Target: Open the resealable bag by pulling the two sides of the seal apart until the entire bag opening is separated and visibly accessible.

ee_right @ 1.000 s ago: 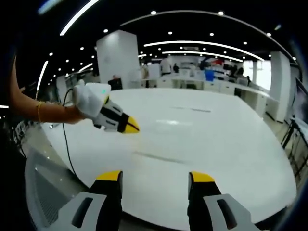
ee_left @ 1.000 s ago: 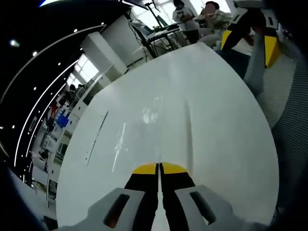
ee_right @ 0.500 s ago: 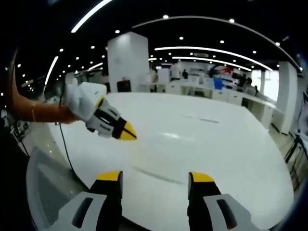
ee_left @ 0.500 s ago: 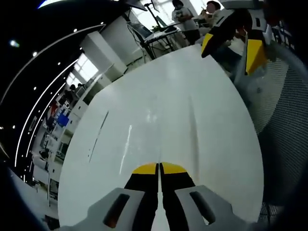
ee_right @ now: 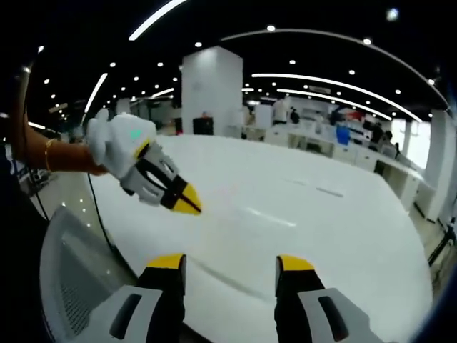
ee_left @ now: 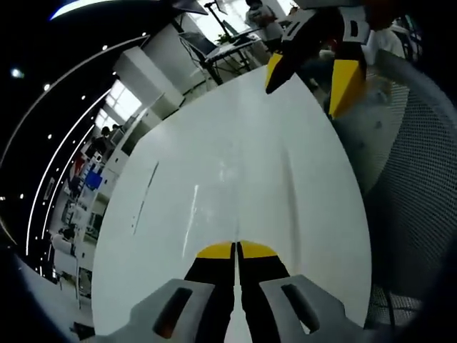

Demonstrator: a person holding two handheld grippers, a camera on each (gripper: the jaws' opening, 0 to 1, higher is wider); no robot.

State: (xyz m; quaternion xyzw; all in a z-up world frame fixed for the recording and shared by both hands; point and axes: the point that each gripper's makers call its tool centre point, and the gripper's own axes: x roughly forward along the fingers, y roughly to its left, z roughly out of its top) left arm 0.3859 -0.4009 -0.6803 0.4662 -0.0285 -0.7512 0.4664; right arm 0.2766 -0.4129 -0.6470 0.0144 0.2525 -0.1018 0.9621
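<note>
A big white glossy table (ee_left: 243, 128) lies ahead in both views. Faint shiny streaks (ee_left: 191, 211) cross its top; whether they are the edges of a clear bag I cannot tell. My left gripper (ee_left: 235, 247) rests low over the table with its yellow tips pressed together and nothing between them. It also appears at the left of the right gripper view, where the left gripper (ee_right: 187, 203) is held by a bare arm with a bracelet. My right gripper (ee_right: 230, 261) stands open and empty near the table's near edge, and in the left gripper view the right gripper (ee_left: 308, 71) hangs open at the table's far right corner.
A grey mesh chair (ee_left: 421, 186) stands against the table's right side, and the mesh chair (ee_right: 71, 286) also sits below the left gripper. A white pillar (ee_right: 218, 89), desks and standing people fill the room behind. A dark seam (ee_left: 145, 194) marks the table top.
In the left gripper view the right gripper has come further in over the table corner. The right gripper's camera has swung a little; the left gripper stays shut in about the same place.
</note>
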